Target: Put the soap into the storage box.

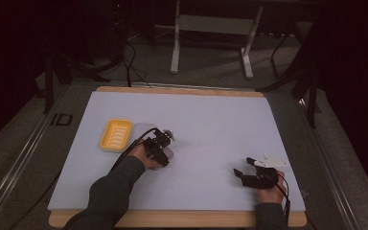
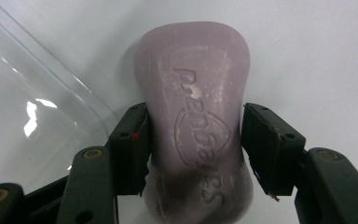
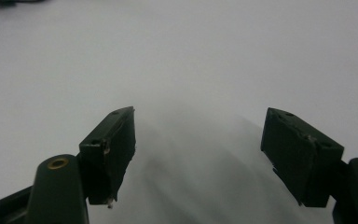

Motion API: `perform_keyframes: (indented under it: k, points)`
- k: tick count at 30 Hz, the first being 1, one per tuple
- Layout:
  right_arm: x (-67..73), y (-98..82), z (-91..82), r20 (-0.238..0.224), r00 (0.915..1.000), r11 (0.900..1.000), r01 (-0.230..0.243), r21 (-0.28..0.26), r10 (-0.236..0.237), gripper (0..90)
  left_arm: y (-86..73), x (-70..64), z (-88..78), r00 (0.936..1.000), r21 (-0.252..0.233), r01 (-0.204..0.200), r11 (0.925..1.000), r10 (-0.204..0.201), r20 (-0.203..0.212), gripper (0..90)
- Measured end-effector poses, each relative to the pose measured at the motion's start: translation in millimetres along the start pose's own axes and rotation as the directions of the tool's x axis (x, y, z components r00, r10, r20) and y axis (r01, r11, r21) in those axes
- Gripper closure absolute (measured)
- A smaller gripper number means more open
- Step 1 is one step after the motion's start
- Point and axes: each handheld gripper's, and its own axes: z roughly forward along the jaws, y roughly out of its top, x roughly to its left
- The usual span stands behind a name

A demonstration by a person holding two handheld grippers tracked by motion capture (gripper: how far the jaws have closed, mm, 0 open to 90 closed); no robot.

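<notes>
Waisted, embossed lilac soap bar (image 2: 198, 116) sits between loosened left tongs (image 2: 196, 149)

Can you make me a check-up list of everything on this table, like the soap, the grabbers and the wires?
Surface: pale sheet on a wooden board, bare in the middle.
Job's things: lilac soap bar lies flat with stamped lettering; clear plastic lid beside it; yellow soap dish to the left.
Clutter: nothing seen.
Grippers: left gripper straddles the soap, one pad touching, a gap at the other. Right gripper open over bare sheet.
Cables: black cable trails from the left gripper; more lie on the floor behind.
Surroundings: dark room, grey metal stand beyond the table.
</notes>
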Motion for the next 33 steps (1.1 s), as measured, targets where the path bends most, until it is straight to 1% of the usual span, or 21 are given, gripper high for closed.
perform_keyframes:
  k: [6,7,11,19,21,27,33]
  points:
    - [0.0,0.0,0.0,-0.001,1.0000,1.000,-0.001,0.000,0.001,25.8,2.7,3.2,0.7,0.9999,0.015,-0.005,0.9999,0.005,0.012,47.8]
    - [-0.1,0.0,0.1,-0.001,1.0000,1.000,0.000,0.001,0.000,25.8,3.1,2.7,1.0,0.9999,0.016,-0.005,0.9999,0.005,0.010,47.9]
    - [-0.1,0.0,0.3,-0.001,1.0000,1.000,0.002,0.001,-0.002,25.8,5.0,0.7,1.6,0.9996,0.032,-0.027,0.9991,0.027,-0.002,47.9]
    - [-0.1,0.1,0.5,-0.002,1.0000,1.000,0.004,0.003,-0.004,25.8,4.9,-2.8,1.9,0.9990,0.030,-0.037,0.9988,0.038,-0.025,48.4]
    - [0.0,0.2,0.6,-0.001,1.0000,1.000,0.004,0.004,-0.004,25.8,5.1,-3.7,1.4,0.9981,0.036,-0.052,0.9980,0.053,-0.031,49.1]
    - [0.0,0.2,0.6,-0.001,1.0000,1.000,0.004,0.005,-0.004,25.8,5.2,-3.6,1.1,0.9978,0.036,-0.057,0.9977,0.058,-0.032,49.8]
    - [0.0,0.2,0.6,-0.001,1.0000,1.000,0.005,0.005,-0.005,25.8,5.1,-2.9,1.0,0.9982,0.034,-0.055,0.9979,0.056,-0.025,50.0]
